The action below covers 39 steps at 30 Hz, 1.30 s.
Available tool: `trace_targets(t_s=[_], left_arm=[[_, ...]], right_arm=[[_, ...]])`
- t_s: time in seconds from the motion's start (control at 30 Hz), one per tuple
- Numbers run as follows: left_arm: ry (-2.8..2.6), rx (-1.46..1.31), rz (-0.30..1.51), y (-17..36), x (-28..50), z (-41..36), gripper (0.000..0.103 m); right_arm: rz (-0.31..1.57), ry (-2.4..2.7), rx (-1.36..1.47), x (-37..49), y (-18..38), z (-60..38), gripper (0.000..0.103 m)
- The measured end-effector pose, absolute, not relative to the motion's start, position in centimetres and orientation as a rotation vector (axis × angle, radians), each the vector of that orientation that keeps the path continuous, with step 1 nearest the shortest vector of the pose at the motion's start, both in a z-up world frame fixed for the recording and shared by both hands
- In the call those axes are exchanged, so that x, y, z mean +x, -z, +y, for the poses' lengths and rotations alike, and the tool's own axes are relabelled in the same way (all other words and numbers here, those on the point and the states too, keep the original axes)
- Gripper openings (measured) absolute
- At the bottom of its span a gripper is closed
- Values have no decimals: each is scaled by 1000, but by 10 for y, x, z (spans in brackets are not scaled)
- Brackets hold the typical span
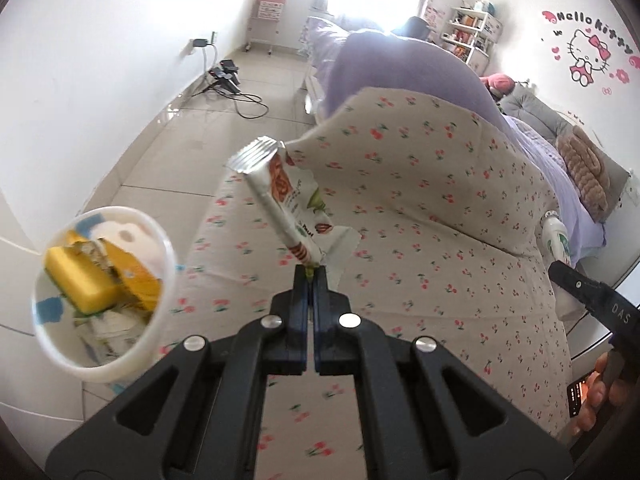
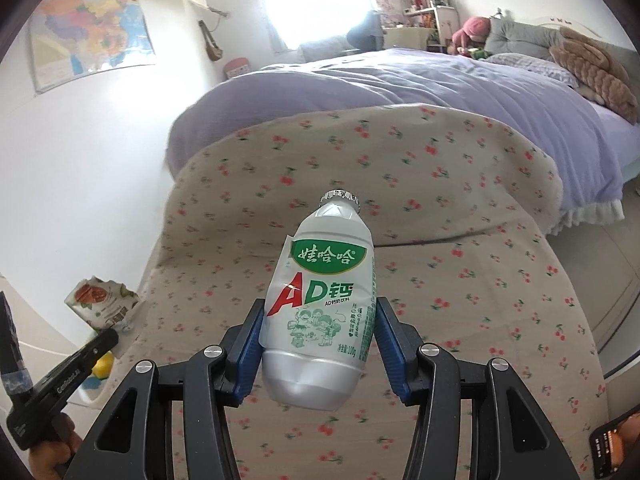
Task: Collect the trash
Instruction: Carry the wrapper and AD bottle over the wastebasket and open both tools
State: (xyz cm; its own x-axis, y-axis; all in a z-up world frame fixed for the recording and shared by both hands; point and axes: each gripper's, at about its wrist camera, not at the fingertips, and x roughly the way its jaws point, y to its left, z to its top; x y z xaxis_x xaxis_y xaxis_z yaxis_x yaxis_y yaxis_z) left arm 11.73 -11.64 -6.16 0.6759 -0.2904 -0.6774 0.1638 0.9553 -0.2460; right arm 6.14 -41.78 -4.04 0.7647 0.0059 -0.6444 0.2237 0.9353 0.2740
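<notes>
Fingers of the left gripper (image 1: 311, 270) pinch a snack wrapper (image 1: 288, 204) above the bed (image 1: 440, 216), the right gripper (image 2: 318, 332) clamps a milk bottle (image 2: 320, 304), so both likely need carrying to the trash bin (image 1: 160, 240) and releasing.

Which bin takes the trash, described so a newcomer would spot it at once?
Start at the bed's cherry-print blanket and go to its near corner, then down to the tiled floor beside it. There stands the round white bin. It is the only open container, already holding yellow packaging.
</notes>
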Motion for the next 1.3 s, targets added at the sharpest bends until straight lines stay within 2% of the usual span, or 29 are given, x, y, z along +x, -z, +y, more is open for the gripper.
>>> trace_targets(t_s=[0.7,1.07,1.13,1.2,1.27,1.3], left_arm=[[91,-266,783,65,94,6,3],[121,-306,878,102,105,43,3],[119,-327,919,115,110,47,12],[108,-359,934,122,110,51,42],[100,-373,936,123,108,53,59],[100,-375,935,121,108,53,63]], right_arm=[[737,-80,298,100,38,-291,53],[781,-221,276,129,53,-220,53],[789,-241,273,132,57,-210,53],[799,-255,275,137,60,-201,53],[807,-266,280,141,62,-195,53],[811,-273,285,145,64,-192,53]])
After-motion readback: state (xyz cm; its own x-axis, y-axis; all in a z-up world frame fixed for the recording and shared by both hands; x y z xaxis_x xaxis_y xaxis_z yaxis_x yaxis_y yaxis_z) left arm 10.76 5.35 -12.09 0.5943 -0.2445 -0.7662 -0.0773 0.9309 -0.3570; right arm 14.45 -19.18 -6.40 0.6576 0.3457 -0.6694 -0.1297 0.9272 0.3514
